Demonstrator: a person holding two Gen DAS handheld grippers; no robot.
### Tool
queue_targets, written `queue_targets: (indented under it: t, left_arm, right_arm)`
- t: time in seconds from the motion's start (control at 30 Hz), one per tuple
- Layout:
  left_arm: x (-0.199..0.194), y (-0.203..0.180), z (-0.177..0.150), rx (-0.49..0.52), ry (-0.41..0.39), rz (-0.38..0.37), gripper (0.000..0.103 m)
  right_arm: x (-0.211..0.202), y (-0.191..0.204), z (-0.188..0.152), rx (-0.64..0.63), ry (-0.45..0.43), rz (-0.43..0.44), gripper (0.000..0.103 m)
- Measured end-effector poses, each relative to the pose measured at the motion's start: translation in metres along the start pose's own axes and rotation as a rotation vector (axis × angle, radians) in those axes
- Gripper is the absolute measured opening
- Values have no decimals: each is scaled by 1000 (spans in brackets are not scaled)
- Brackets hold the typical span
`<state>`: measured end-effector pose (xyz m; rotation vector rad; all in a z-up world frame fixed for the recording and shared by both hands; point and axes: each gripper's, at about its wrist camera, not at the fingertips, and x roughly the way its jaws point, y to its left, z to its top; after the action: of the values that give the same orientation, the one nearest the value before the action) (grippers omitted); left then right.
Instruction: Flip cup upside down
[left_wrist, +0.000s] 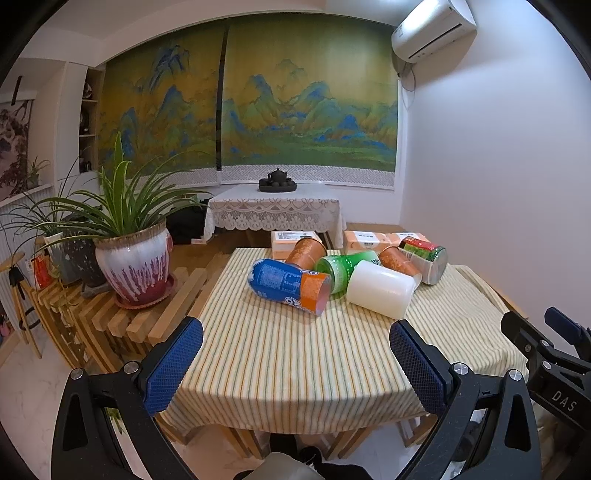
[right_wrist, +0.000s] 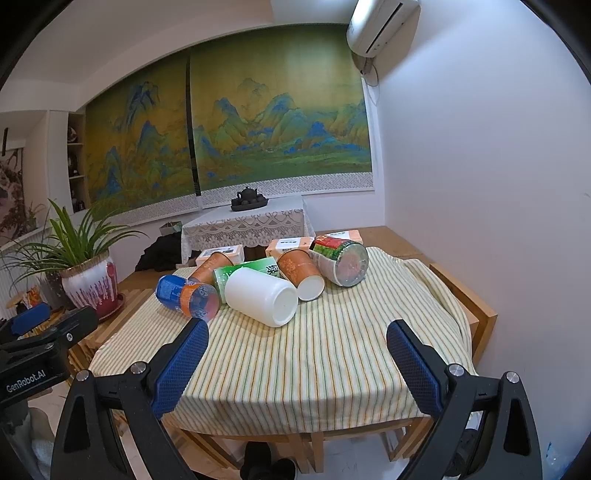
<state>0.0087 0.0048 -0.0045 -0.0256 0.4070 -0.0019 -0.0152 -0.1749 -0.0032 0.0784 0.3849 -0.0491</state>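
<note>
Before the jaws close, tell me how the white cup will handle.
The white cup lies on its side on the striped cloth, so a nudge would probably roll it. It looks like thin plastic, likely light. Its smooth wall may slip, and it leans against the green cup.

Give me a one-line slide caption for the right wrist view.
Open right gripper facing six cups lying on their sides, white cup nearest, on a striped tablecloth.

Partly hidden behind the white plastic cup lying on its side (left_wrist: 380, 289): the green printed cup (left_wrist: 334, 267) at its 10 o'clock, mouth unseen. Too small to read: labels on the pale orange boxes (right_wrist: 221, 253). Possibly shoes, cut off at 6 o'clock: dark shapes beneath the striped tablecloth (right_wrist: 295, 369).
</note>
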Motion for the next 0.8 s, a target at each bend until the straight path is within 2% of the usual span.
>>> queue_targets:
  t: [0.8]
  left_arm:
    - [3, -1, 0, -4, 4, 3, 102]
  right_arm:
    - [2, -3, -1, 3, 4, -2, 95]
